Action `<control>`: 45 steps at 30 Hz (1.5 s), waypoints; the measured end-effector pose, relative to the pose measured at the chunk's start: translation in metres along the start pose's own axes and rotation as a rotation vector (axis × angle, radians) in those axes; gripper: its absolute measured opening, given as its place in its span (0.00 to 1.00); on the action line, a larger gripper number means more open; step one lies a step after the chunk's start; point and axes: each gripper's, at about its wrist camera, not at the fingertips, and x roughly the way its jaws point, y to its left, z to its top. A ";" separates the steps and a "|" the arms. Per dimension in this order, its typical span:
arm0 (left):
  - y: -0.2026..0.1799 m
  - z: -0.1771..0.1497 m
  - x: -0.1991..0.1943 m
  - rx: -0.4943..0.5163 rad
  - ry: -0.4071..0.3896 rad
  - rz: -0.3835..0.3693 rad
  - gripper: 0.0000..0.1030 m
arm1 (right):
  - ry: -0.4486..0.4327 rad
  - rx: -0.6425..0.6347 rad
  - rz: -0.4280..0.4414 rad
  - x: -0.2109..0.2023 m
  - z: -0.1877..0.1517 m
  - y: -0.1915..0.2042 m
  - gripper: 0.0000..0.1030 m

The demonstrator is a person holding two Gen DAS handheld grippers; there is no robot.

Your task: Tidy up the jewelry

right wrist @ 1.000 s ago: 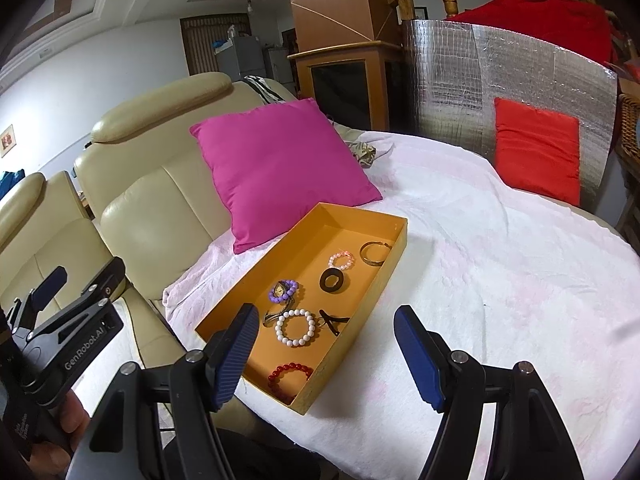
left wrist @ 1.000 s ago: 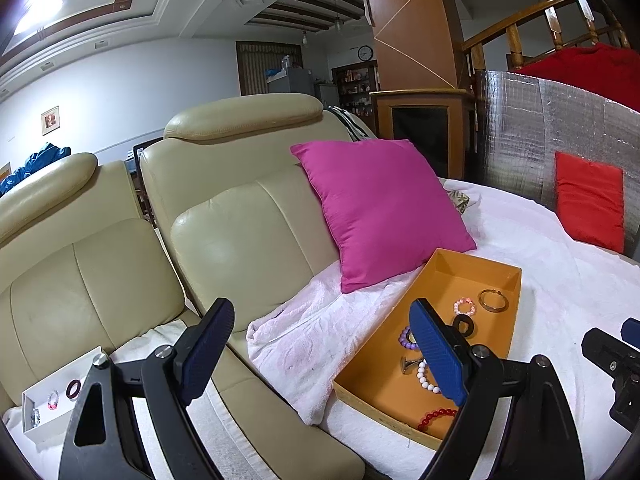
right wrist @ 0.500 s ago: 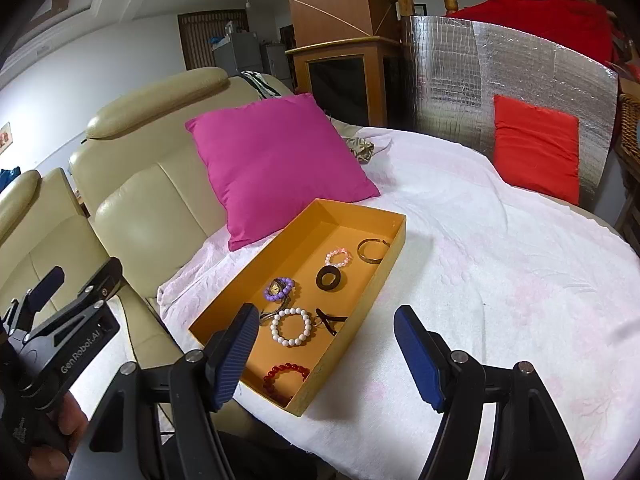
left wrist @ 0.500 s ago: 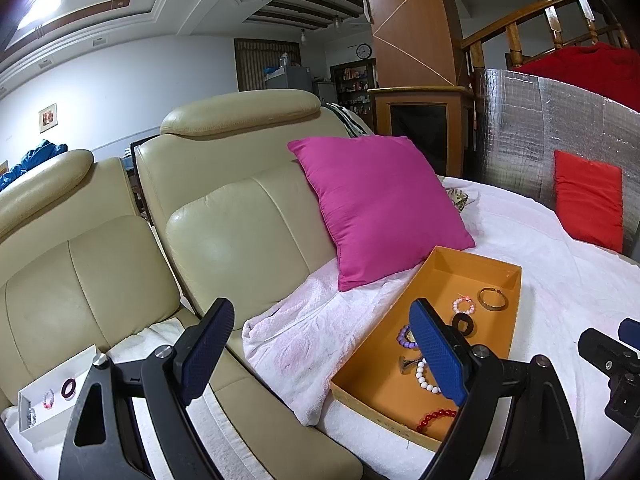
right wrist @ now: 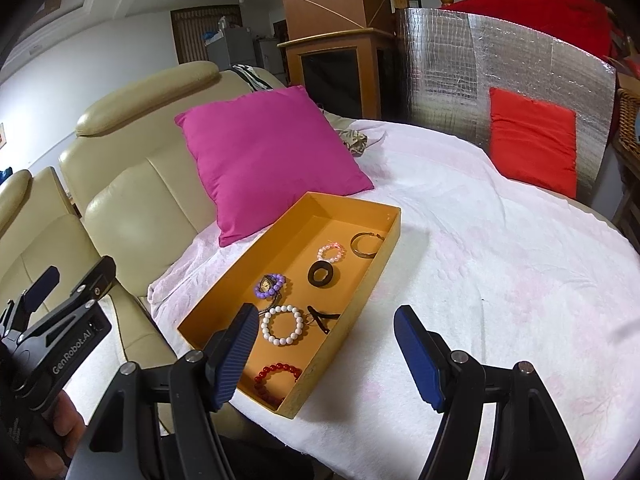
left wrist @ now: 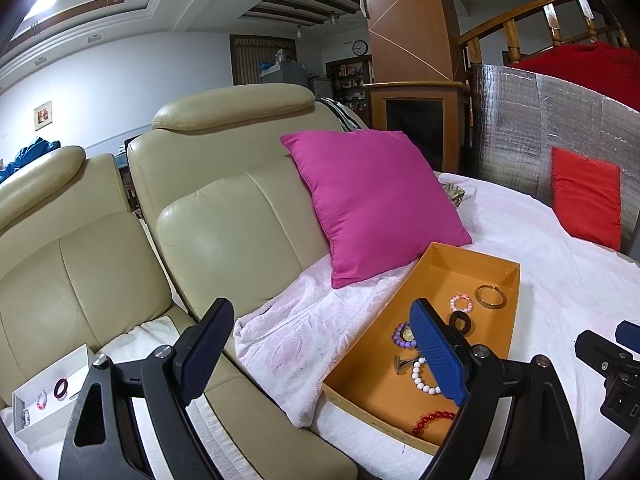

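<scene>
While both tools are hovering spread and empty, right tool (right wrist: 324, 356) is nearing orange tray (right wrist: 360, 292) on sofa blanket; white bead bracelet (right wrist: 282, 325) lying inside; advisable: descending slowly, straddling bead strand, avoiding black clip (right wrist: 322, 317).

Left wrist view looks forward and slightly downward, across the sofa (left wrist: 224, 216) toward the orange tray (left wrist: 448, 268) at its right. Right wrist view tilts downward more steeply, nearer the tray (right wrist: 352, 292). Both views share the tray, pink cushion (left wrist: 372, 204) and white cover (right wrist: 500, 240).
</scene>
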 end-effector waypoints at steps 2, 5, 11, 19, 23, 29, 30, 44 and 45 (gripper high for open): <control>0.000 0.000 0.002 -0.002 0.001 -0.004 0.87 | 0.000 0.000 -0.003 0.001 0.000 0.000 0.71; 0.000 0.000 0.003 -0.002 0.001 -0.007 0.87 | 0.002 -0.002 -0.007 0.003 0.001 0.000 0.71; -0.001 0.000 0.007 0.000 0.004 -0.007 0.87 | 0.009 -0.009 -0.010 0.010 0.002 0.002 0.71; -0.004 0.000 0.014 0.013 0.010 0.012 0.87 | 0.021 -0.008 0.000 0.026 0.005 0.005 0.71; -0.004 0.000 0.017 0.011 0.017 0.021 0.87 | 0.027 -0.013 0.008 0.035 0.007 0.006 0.71; -0.008 -0.001 0.022 0.019 0.023 0.033 0.87 | 0.028 -0.014 0.015 0.045 0.009 0.005 0.71; -0.010 -0.001 0.023 0.023 0.026 0.033 0.87 | 0.029 -0.013 0.017 0.047 0.009 0.005 0.72; -0.022 -0.001 0.022 0.049 0.029 0.050 0.87 | 0.033 0.010 0.046 0.062 0.009 -0.007 0.72; -0.023 -0.001 0.022 0.052 0.030 0.049 0.87 | 0.031 0.014 0.046 0.061 0.008 -0.008 0.72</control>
